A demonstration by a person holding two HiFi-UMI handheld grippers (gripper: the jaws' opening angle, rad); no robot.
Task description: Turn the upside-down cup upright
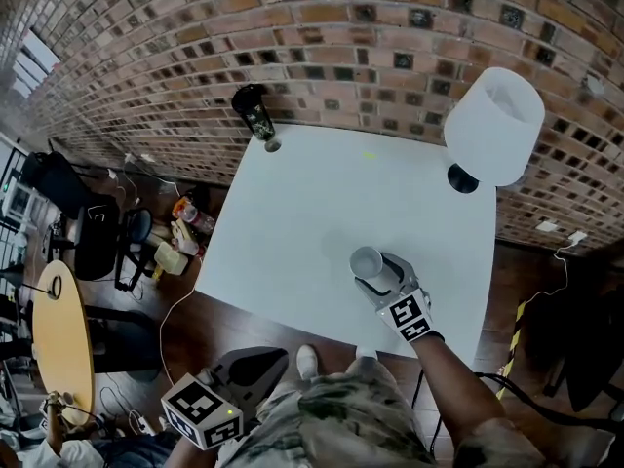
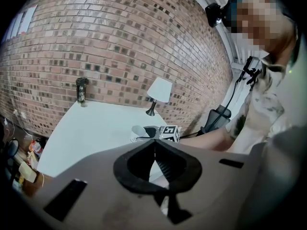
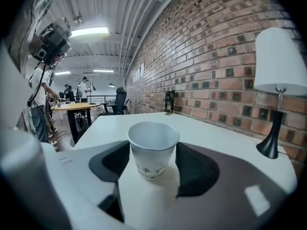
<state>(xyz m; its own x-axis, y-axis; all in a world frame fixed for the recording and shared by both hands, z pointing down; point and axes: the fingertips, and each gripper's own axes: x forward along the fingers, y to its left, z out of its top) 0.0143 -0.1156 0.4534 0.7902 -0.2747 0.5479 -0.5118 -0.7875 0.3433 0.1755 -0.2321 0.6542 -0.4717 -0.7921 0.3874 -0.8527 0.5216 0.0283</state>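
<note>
Holding: our right tool (image 3: 153, 145) is narrowed onto the white paper cup with a faint printed pattern (image 3: 152, 159), mouth up, so it cannot tip.
Cup place: over the white desk (image 1: 292, 213), near our edge.
Left tool (image 2: 154, 146): pinched together, empty, off the desk; we judge one grip enough.

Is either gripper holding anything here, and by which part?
The right gripper holds the paper cup, jaws pressed on opposite sides of its upper wall. The left gripper is shut on nothing.
</note>
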